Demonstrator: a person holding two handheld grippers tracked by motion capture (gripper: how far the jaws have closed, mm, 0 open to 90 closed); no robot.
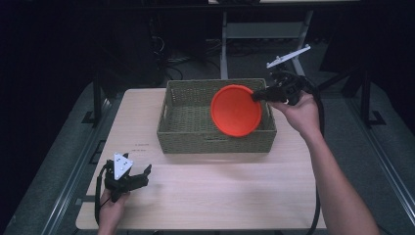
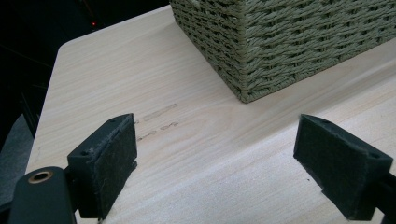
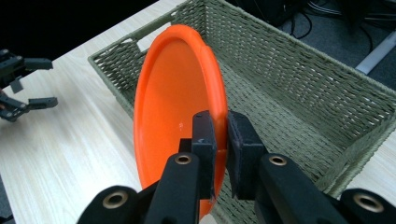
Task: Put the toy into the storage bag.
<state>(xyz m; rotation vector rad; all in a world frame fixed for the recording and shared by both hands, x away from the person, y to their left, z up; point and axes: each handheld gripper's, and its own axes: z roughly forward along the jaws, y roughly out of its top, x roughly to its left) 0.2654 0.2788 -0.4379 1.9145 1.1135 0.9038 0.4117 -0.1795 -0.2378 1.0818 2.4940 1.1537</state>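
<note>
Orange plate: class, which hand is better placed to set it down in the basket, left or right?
Right. The right claw is shut on the orange plate's rim, holding it over the woven basket. The left claw is open near the table's front-left corner.

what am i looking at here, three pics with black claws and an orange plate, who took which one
A person sits at a wooden table and holds a two-jaw tool in each hand. The high view looks down from above the person. The other two pictures come from small cameras riding on the tools, looking along their black jaws.

The right hand-held gripper is shut on the rim of an orange plate, holding it on edge over a woven green basket that stands on the table. The right gripper view shows that pinch up close.

The left hand-held gripper rests low near the table's front left corner, jaws open, holding nothing.
</note>
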